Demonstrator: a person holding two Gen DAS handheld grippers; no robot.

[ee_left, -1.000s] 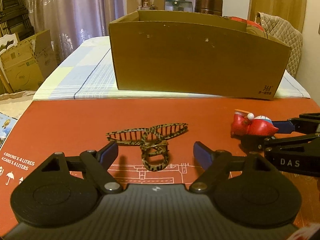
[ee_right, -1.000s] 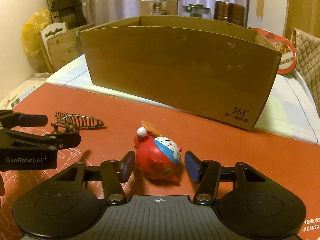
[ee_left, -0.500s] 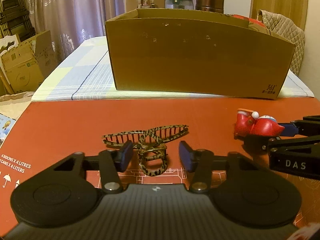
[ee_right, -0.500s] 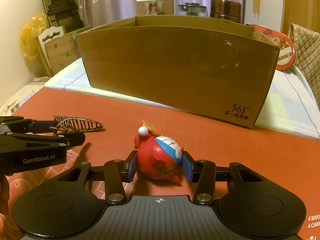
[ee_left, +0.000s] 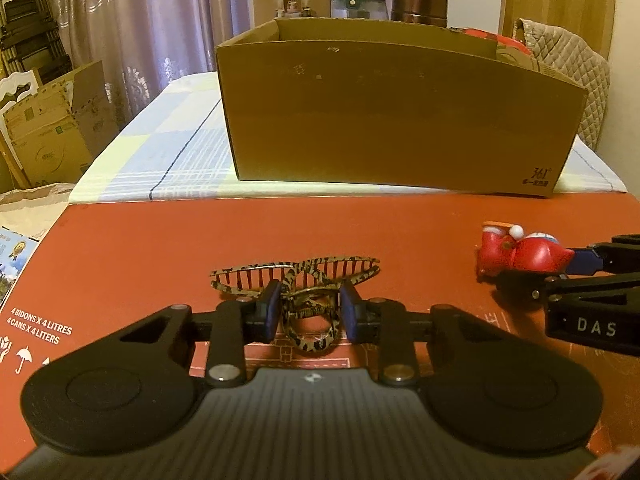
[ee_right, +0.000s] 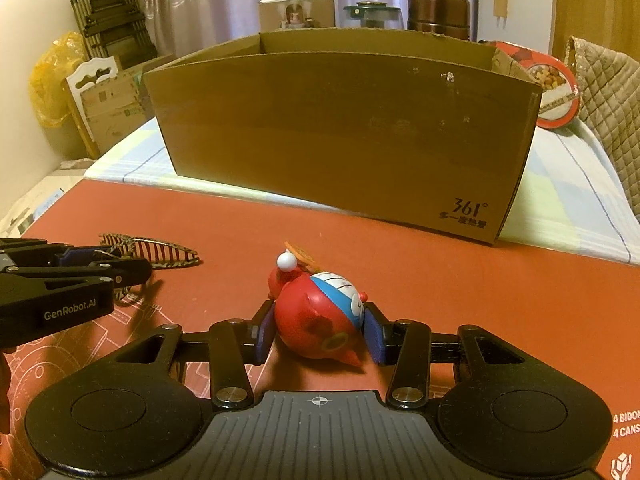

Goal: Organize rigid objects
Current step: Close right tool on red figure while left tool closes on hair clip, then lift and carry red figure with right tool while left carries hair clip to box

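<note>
A leopard-print hair claw clip lies on the red board. My left gripper is shut on the clip's looped handle, both blue pads pressing it. From the right wrist view the clip pokes out past the left gripper. A round red toy figure with a blue-and-white face rests on the board, and my right gripper is shut on it, a pad on each side. In the left wrist view the toy and right gripper sit at the right edge. An open cardboard box stands beyond.
The box rests on a checked cloth. Behind it stand a small carton, a glass jar and a brown canister. A round tin and a quilted chair are at the right; folded cartons at the left.
The left jaws have gone from wide open to shut on the hair clip's handle. The right jaws have closed onto the red toy. Neither hand has shifted.
</note>
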